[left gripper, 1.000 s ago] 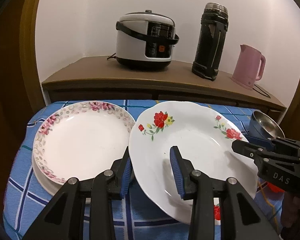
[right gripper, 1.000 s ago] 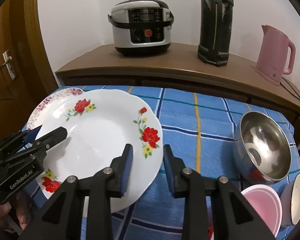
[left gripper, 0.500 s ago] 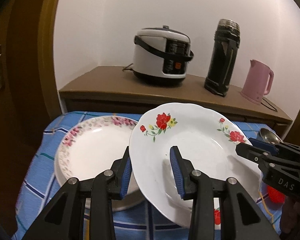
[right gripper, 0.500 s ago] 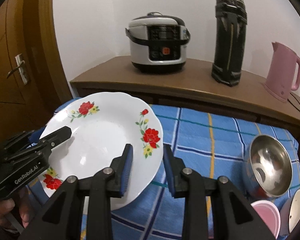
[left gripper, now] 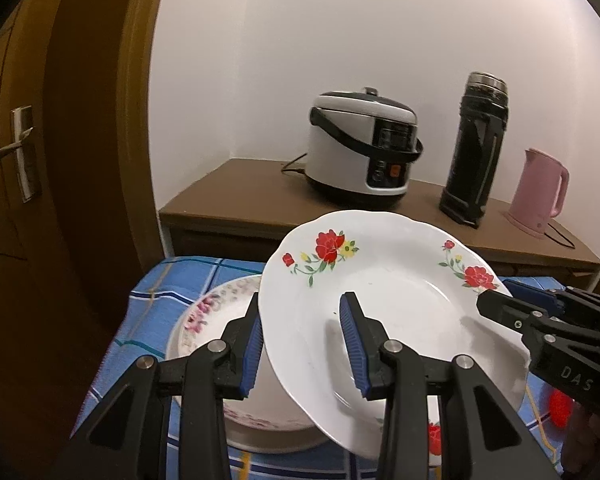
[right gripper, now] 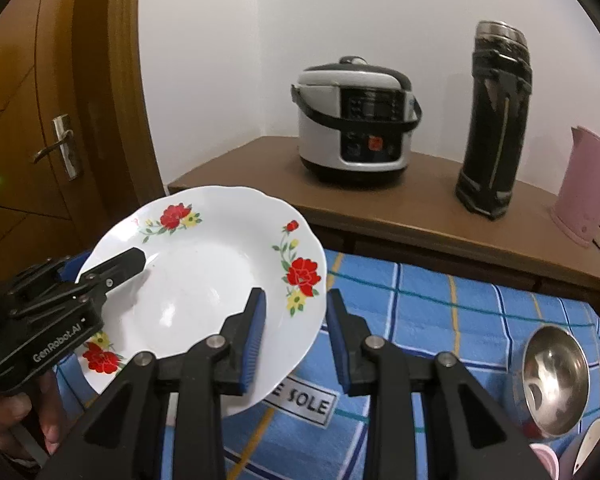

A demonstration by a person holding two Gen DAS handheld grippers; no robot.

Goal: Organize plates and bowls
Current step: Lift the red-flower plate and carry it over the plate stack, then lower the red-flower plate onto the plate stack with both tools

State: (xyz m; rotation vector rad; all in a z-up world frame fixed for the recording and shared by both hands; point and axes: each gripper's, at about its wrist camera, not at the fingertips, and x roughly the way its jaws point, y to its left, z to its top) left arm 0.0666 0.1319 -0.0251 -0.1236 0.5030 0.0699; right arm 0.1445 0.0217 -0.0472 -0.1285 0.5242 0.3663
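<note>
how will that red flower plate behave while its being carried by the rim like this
The red flower plate looks like glazed ceramic: stiff, probably slippery against the pads and breakable if dropped. The left gripper and right gripper straddle opposite rims with the plate tilted, so it may slide or pivot.

1. Table with blue checked cloth [right gripper: 460, 308]: a stack of pink-patterned plates [left gripper: 208, 312] sits at its left edge; a steel bowl [right gripper: 556, 376] near its right edge, a pink cup [right gripper: 544, 460] and another cup [right gripper: 588, 444] just beside it.
2. Wooden sideboard [right gripper: 380, 208] behind: rice cooker [right gripper: 356, 116], black flask [right gripper: 496, 120], pink kettle [right gripper: 588, 188].
</note>
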